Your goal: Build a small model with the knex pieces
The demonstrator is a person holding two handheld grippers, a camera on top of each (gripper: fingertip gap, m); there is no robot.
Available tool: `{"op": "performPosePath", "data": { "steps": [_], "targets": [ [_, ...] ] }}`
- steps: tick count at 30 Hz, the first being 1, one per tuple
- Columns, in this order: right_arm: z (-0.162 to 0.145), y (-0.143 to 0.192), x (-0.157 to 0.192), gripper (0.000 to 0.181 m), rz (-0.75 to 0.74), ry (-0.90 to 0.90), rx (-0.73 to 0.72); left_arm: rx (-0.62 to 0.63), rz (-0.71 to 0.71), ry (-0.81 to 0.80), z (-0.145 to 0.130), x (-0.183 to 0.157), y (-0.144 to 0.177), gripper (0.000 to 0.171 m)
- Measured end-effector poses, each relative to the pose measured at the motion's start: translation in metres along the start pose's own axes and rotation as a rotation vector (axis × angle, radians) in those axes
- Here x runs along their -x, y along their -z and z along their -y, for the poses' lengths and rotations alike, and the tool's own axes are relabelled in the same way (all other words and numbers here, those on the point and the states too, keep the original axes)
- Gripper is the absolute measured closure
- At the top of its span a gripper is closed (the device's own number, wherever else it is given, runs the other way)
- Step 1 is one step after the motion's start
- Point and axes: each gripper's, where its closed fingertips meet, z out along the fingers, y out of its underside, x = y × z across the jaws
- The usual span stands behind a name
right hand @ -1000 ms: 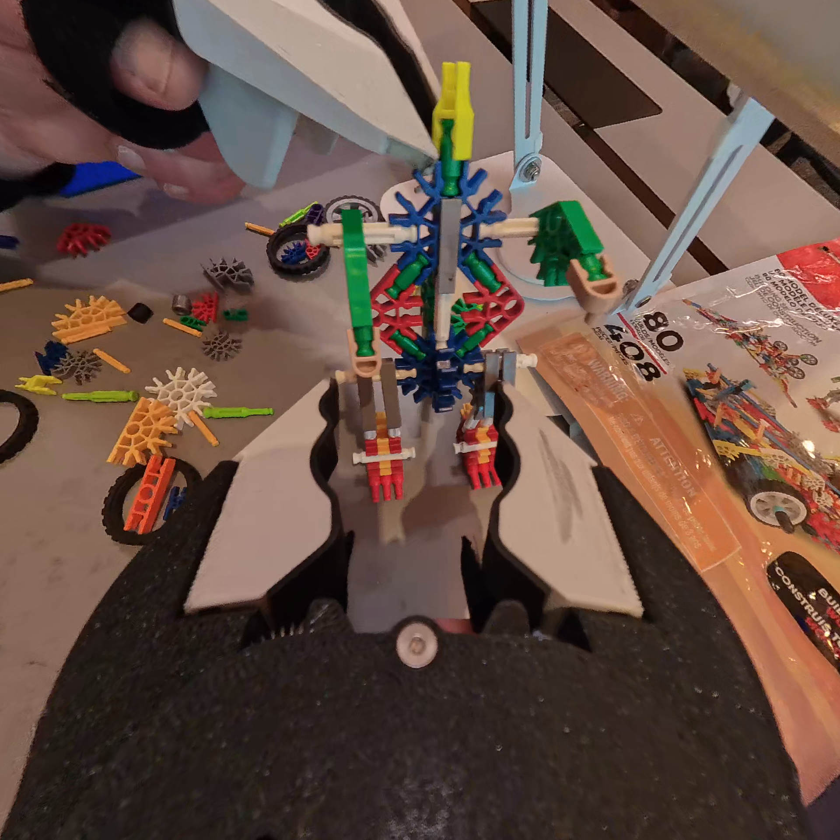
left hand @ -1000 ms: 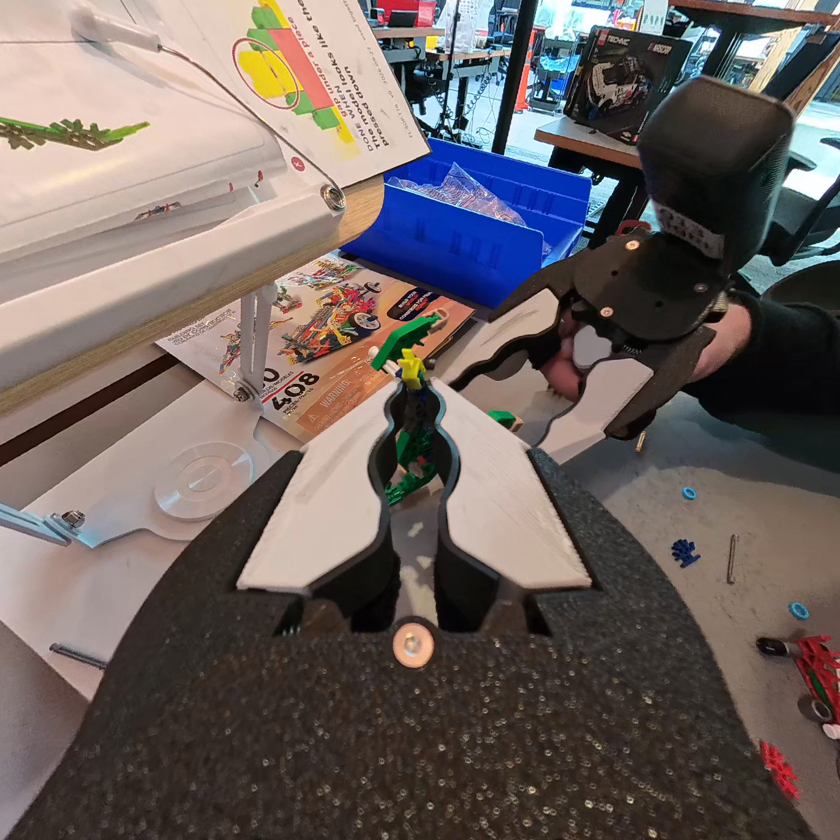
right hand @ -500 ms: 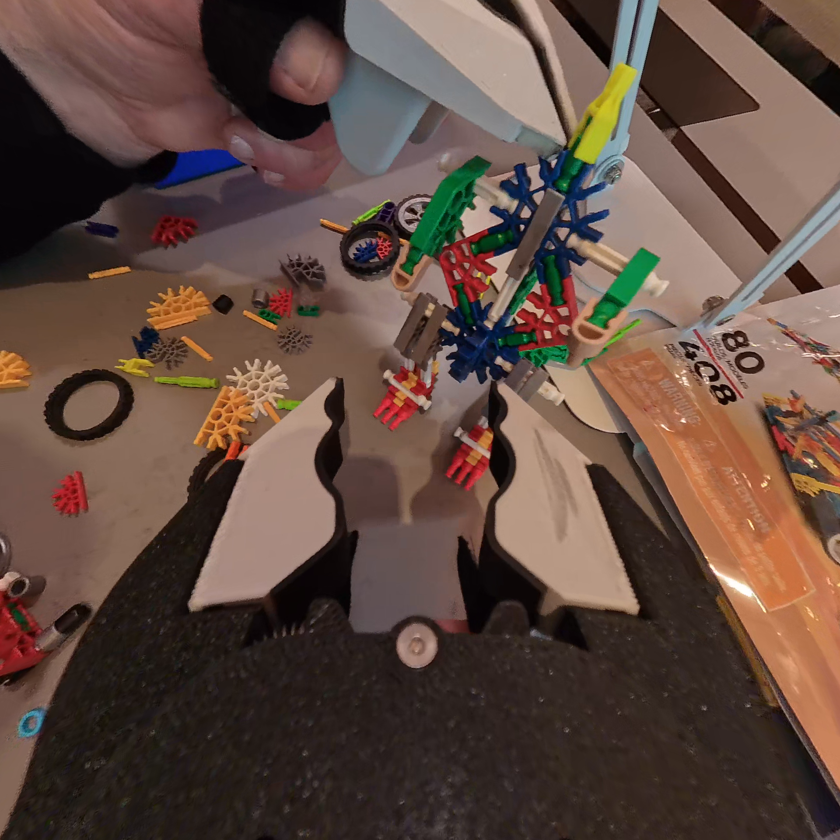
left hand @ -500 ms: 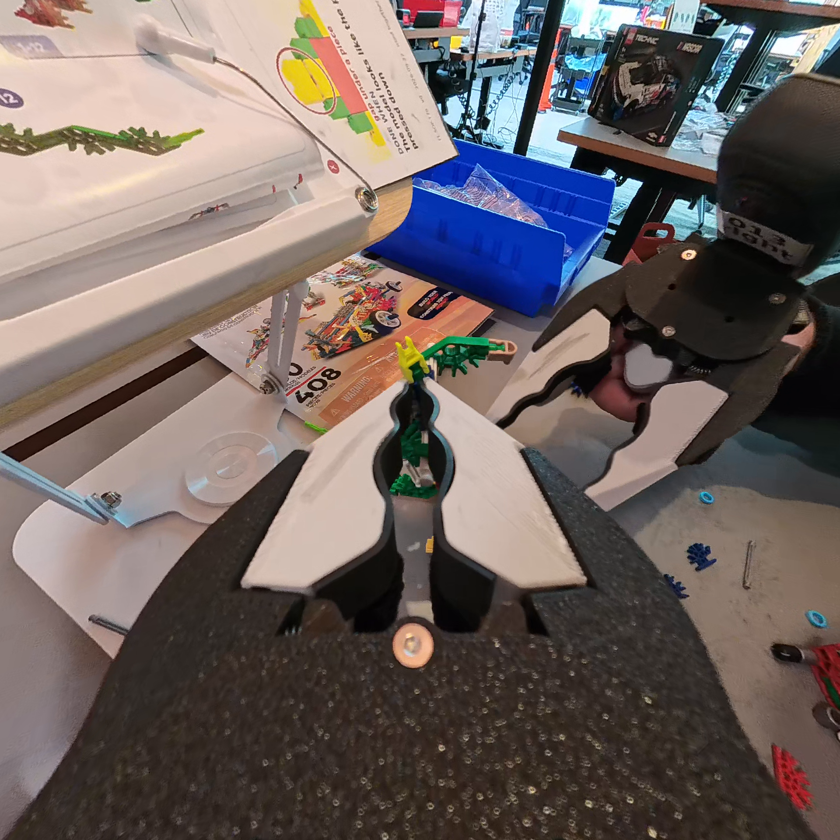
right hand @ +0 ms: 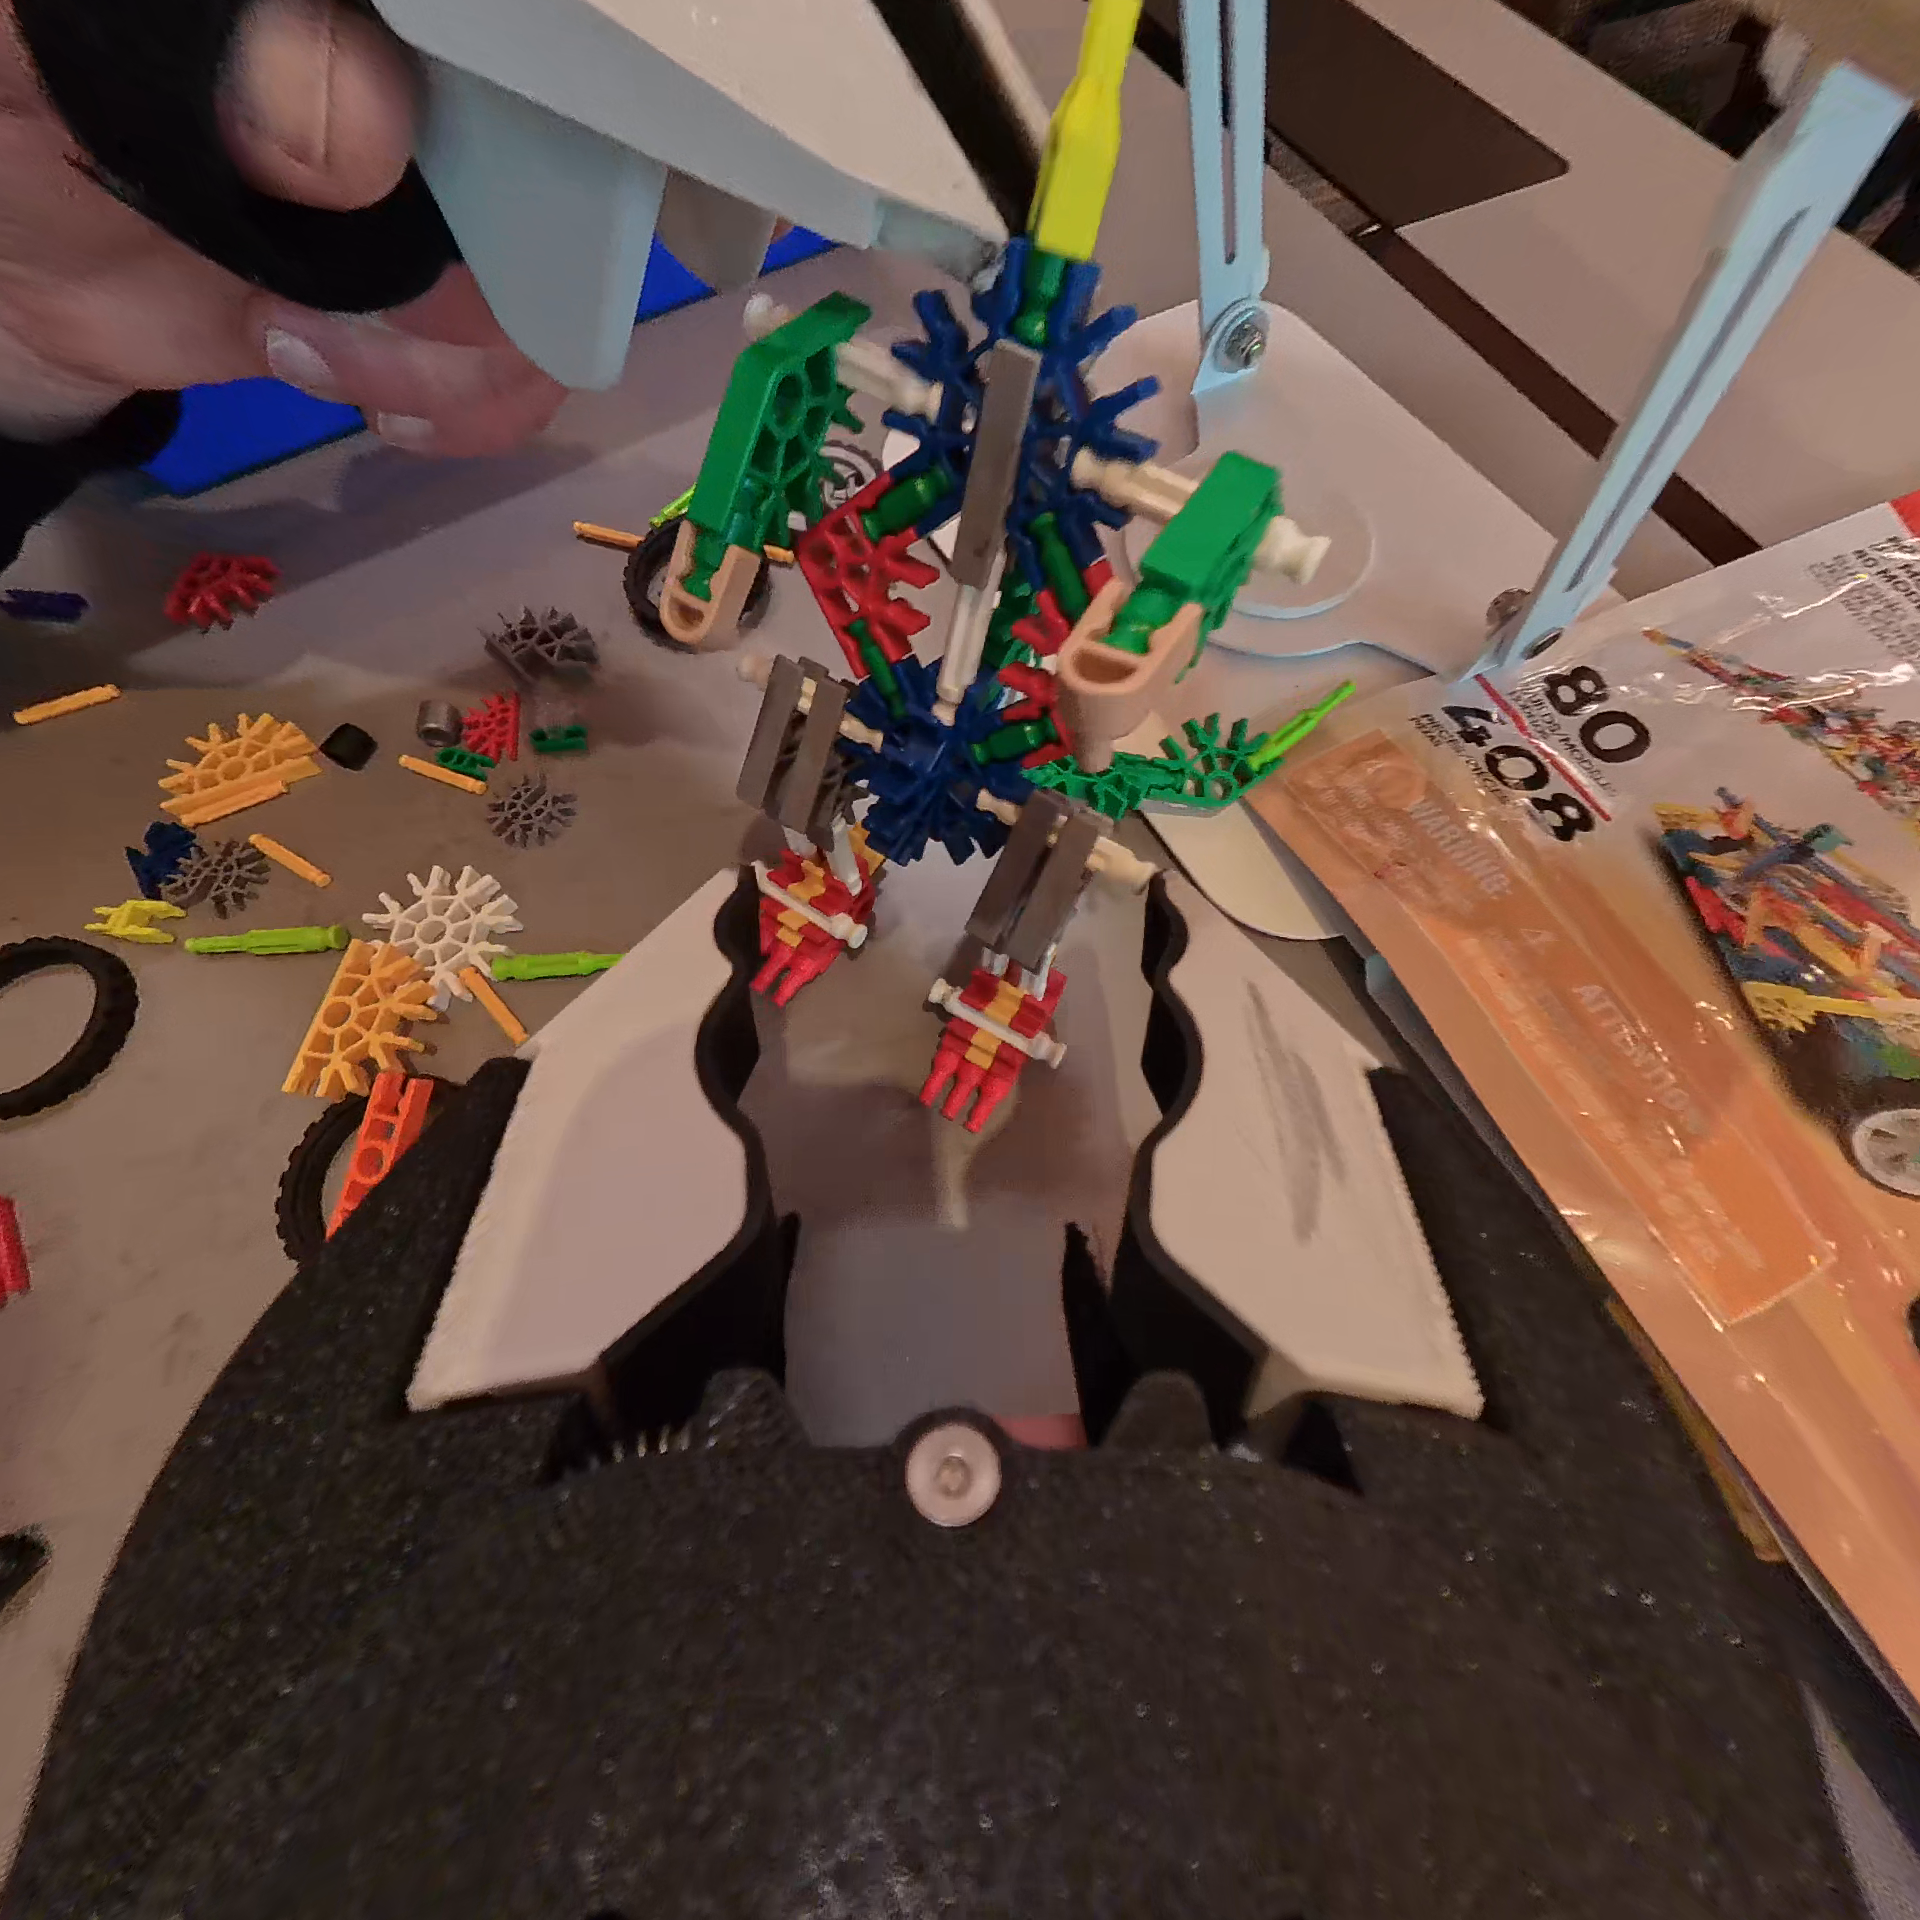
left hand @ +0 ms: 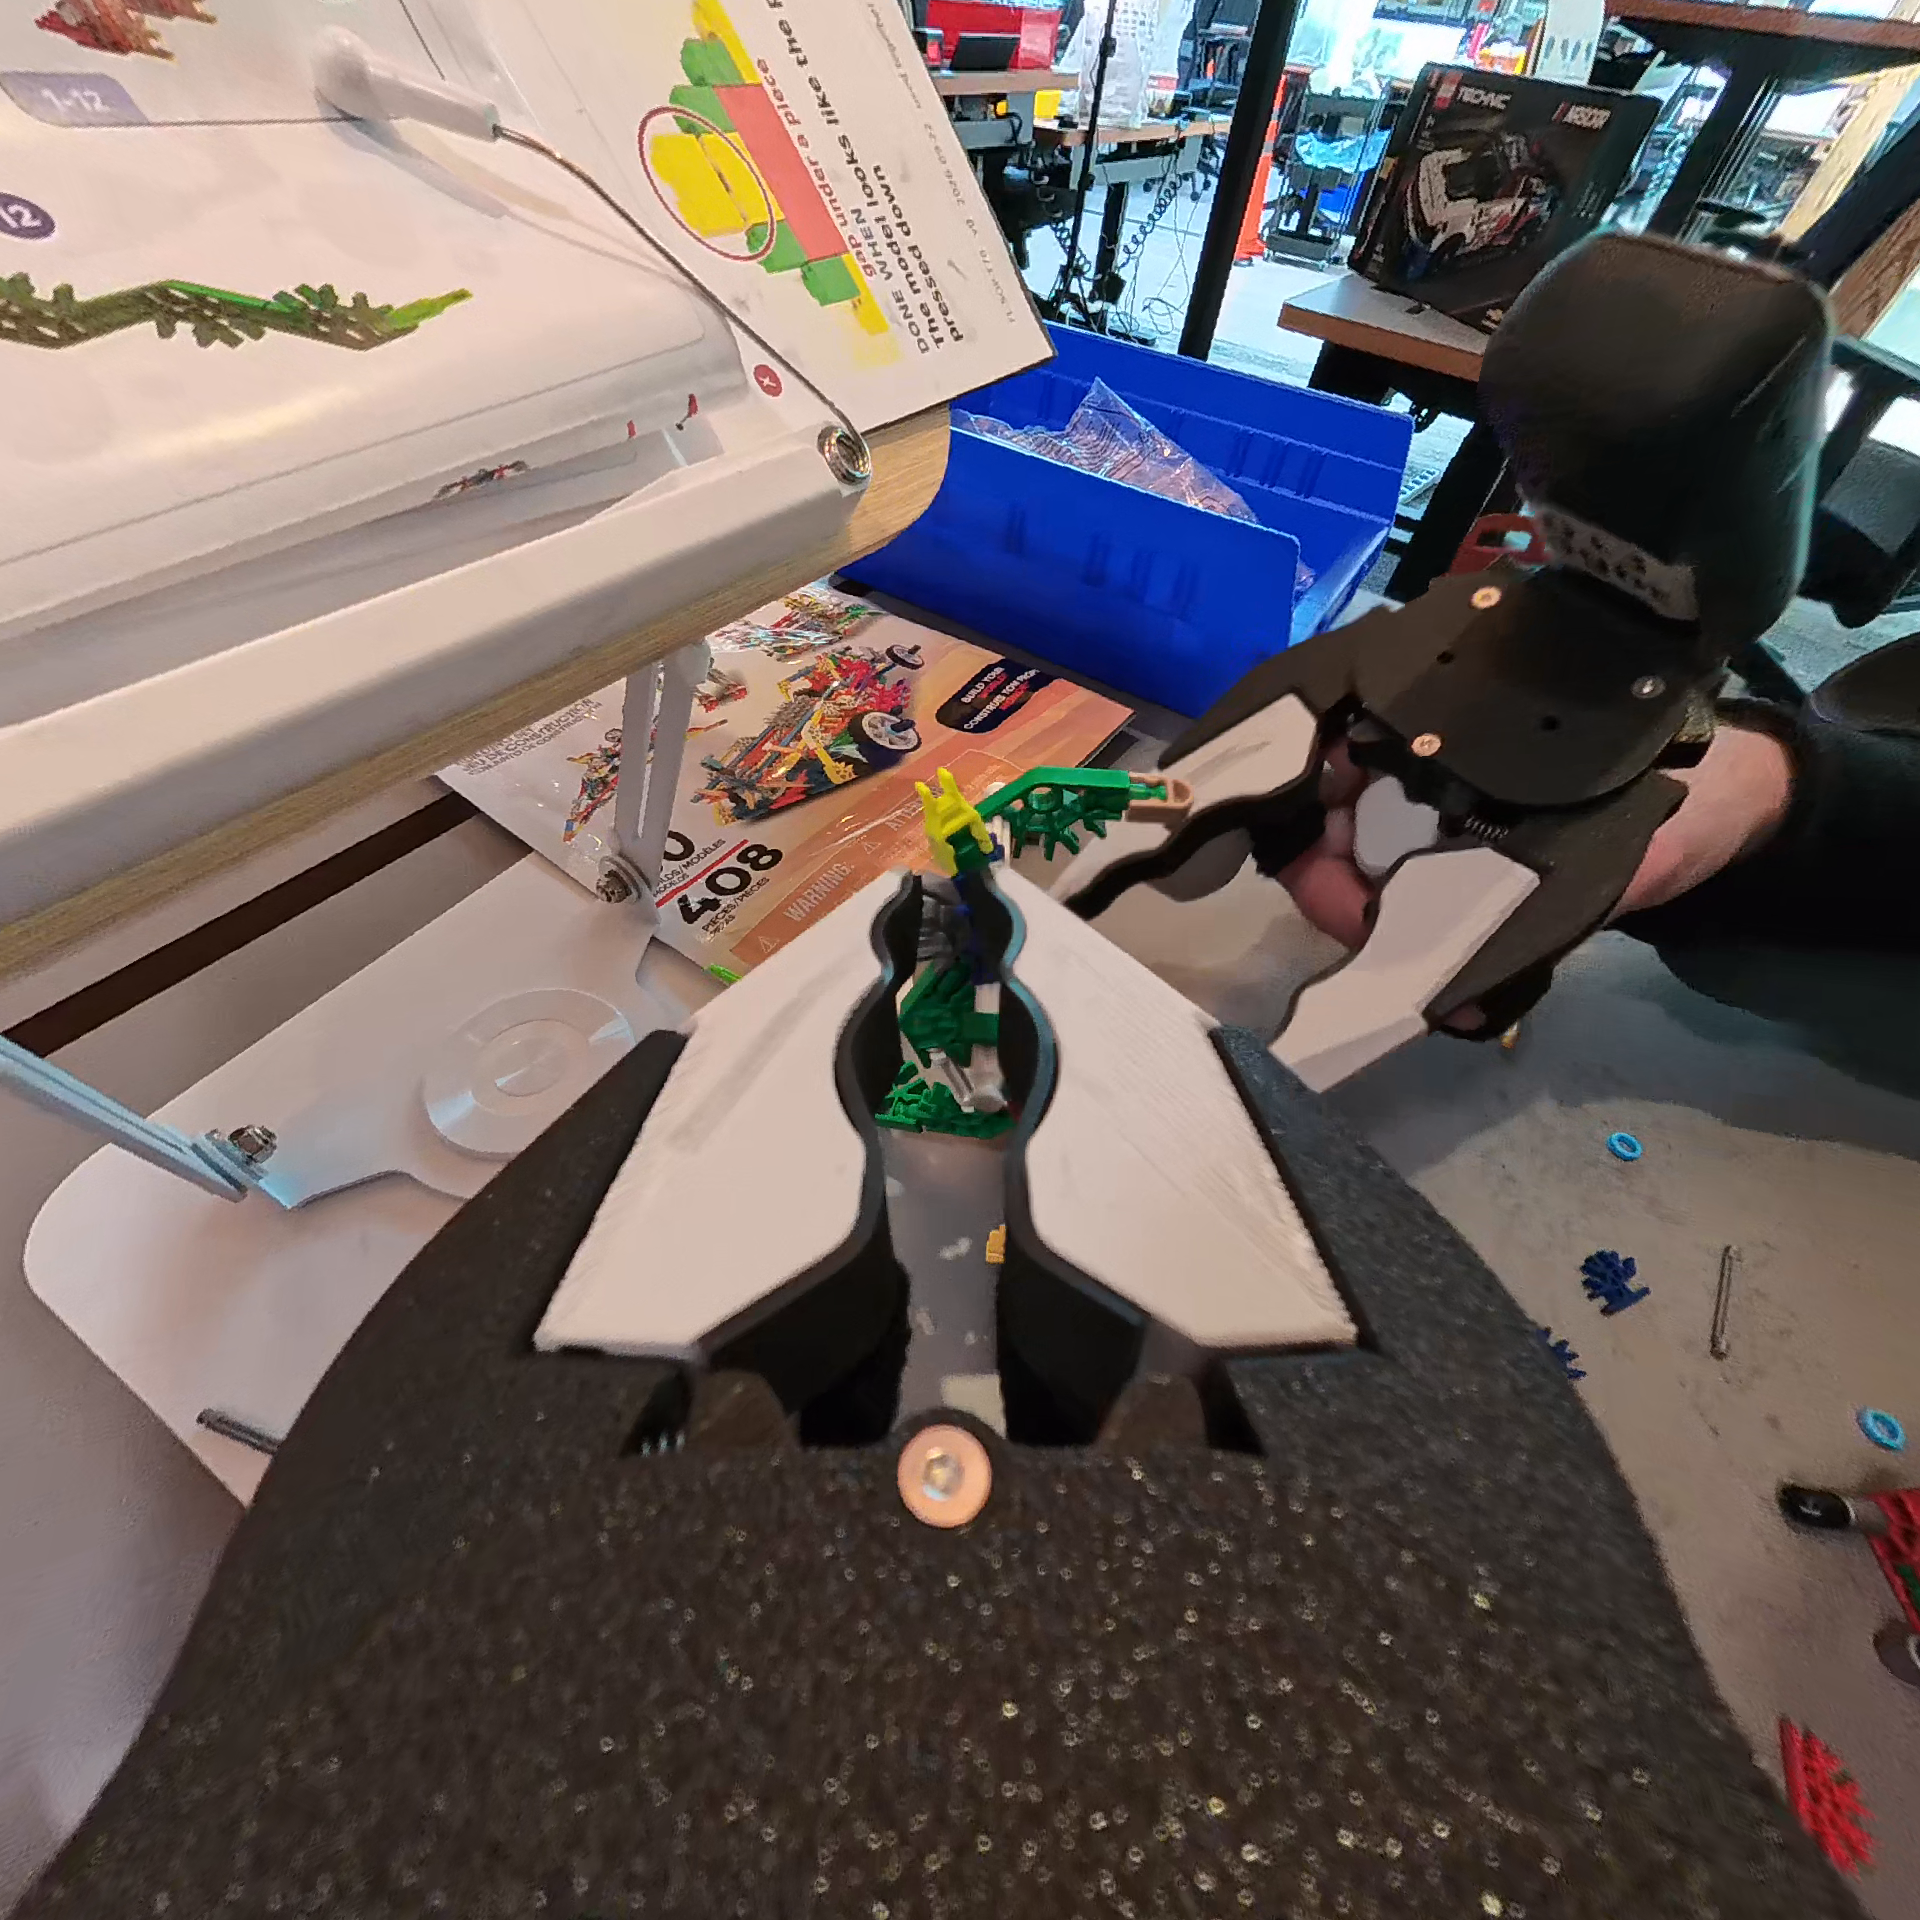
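My left gripper [left hand: 961, 904] has smooth matt white plastic fingers on a rough, speckled black foam-like body. At centre frame it pinches a glossy plastic rod-and-connector model [right hand: 977, 644]. The bag [right hand: 1621, 935] at right is shiny, crinkled clear film. The stand struts [right hand: 1662, 374] at upper right look like painted metal. The grey tabletop [right hand: 135, 1195] appears matt.

Bright, even indoor light, daylight perhaps coming from the far windows. Wide-angle bending warps the edges. The toy figure [right hand: 977, 644] looks slightly motion-blurred.
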Motion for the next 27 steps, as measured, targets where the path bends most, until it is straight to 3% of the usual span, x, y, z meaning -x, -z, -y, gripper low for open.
{"op": "performPosePath", "data": {
  "steps": [14,27],
  "targets": [
    [-0.006,-0.004,0.005,0.114,-0.005,0.035,0.034,-0.062,-0.055,0.013,0.003,-0.008,-0.004,0.163],
    [-0.008,-0.005,0.012,0.115,-0.027,0.069,0.078,-0.028,0.086,-0.073,0.0,0.003,-0.005,0.164]
  ]
}}
